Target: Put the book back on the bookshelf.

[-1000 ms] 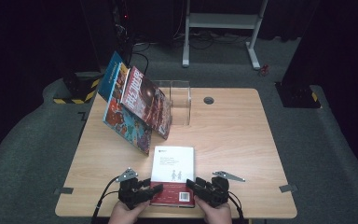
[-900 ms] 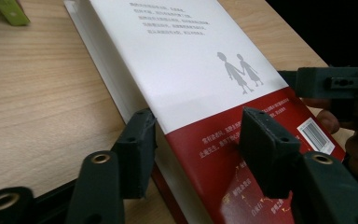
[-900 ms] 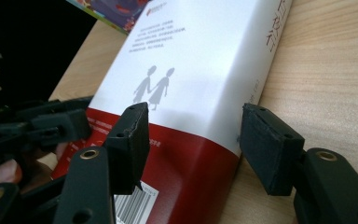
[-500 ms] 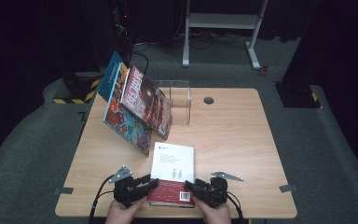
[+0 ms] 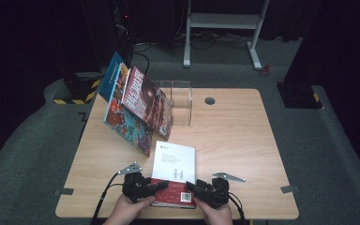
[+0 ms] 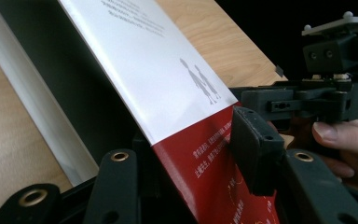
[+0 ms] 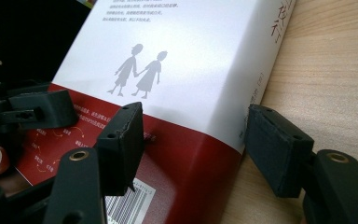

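The white-and-red paperback book (image 5: 173, 172) lies at the near edge of the light wooden table (image 5: 234, 136), between the two hands, back cover up. Its near end is being raised from both sides.

Left gripper (image 5: 155, 186): in the left gripper view its jaws straddle the book's near left corner, one pad (image 6: 256, 149) lying on the red band of the cover and the other passing under the lifted edge. The gap is narrow, about the book's thickness. Whether the pads are actually pressing cannot be told from this angle; treat the grip as unconfirmed.

Right gripper (image 5: 192, 188): in the right gripper view its jaws stand moderately wide, one pad (image 7: 123, 144) over the red cover near the barcode, the other (image 7: 277, 149) beside the spine, apart from it. Nothing is clamped yet.

Procedure for the step in hand:
1. Seat the right gripper deeper, so that both pads bear on flat cover, not on the corner.
2. Close both grippers evenly before lifting; an uneven hold is likely to twist the book or peel the cover open.
3. Keep the pads off the loose page edge (image 6: 37, 116); single pages may slip.
4. Raise the book level and carry it clear of the colourful books (image 5: 136, 110) leaning against the clear acrylic stand (image 5: 180, 101) at the far left.
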`<action>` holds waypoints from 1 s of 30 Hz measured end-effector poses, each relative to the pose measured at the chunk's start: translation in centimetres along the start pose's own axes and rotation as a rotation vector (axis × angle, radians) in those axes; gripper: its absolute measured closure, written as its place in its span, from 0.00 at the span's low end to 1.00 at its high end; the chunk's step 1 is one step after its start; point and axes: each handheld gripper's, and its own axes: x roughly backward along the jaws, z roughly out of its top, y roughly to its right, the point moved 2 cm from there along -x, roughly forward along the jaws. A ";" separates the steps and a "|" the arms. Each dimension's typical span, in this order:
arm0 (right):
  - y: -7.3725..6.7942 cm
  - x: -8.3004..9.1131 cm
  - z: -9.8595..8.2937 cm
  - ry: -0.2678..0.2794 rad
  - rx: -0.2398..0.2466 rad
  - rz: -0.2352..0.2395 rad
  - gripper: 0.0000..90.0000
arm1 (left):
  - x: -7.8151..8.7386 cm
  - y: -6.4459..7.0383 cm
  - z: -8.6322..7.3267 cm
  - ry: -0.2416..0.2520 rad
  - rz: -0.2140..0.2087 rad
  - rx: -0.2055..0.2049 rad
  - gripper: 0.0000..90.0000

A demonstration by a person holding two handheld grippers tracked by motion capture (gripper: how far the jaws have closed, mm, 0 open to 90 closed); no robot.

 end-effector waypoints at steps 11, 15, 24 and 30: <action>0.0 0.0 0.1 -0.008 0.002 0.041 0.33 | 0.6 0.9 -0.4 0.086 0.004 -0.079 0.69; 0.2 -0.1 0.2 -0.019 0.000 0.067 0.28 | 0.8 1.2 -0.5 0.109 0.001 -0.106 0.70; 0.8 -0.2 0.3 -0.025 -0.045 0.133 0.20 | 1.3 2.0 -0.8 0.158 -0.006 -0.164 0.73; 1.2 -0.5 0.4 -0.043 -0.084 0.199 0.16 | 1.5 2.4 -1.0 0.182 -0.017 -0.212 0.74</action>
